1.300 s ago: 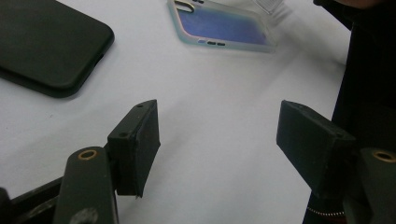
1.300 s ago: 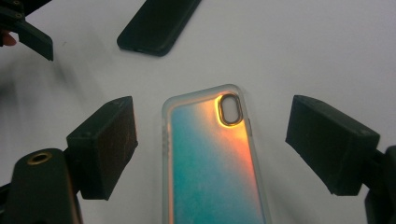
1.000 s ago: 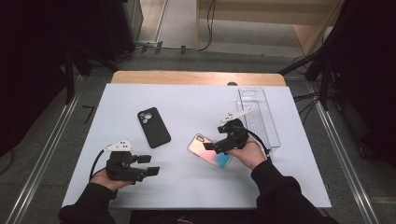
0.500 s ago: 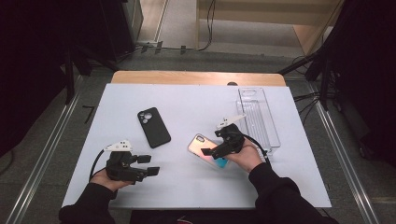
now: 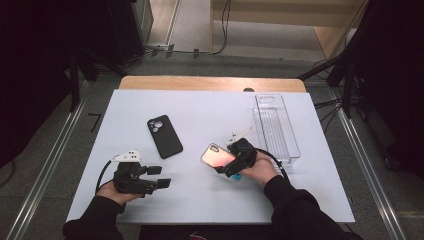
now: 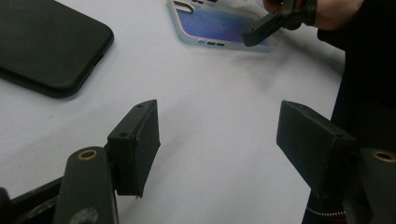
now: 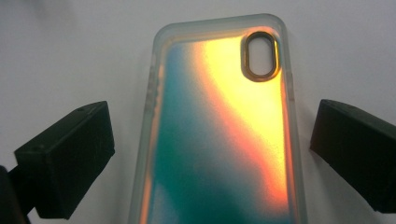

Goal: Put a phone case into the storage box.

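An iridescent orange-and-teal phone case (image 7: 219,140) lies flat on the white table, camera hole at its far end. My right gripper (image 7: 210,154) hangs low over its near end, open, with one jaw on each side and a gap to both edges. From above, the right gripper (image 5: 231,167) covers the case's (image 5: 216,155) near end. A black phone (image 5: 164,136) lies camera side up left of centre. My left gripper (image 5: 161,176) rests near the front left, open and holding nothing. In the left gripper view, only bare table lies between the left gripper's (image 6: 224,144) jaws.
A clear plastic tray (image 5: 276,125) stands lengthwise at the right of the white table (image 5: 210,110), just behind my right hand. The table's wooden far edge (image 5: 210,83) runs across the back. Metal rails flank the table on both sides.
My right gripper has sunk lower over the iridescent case and shifted slightly toward the front. The left gripper and the black phone have stayed put.
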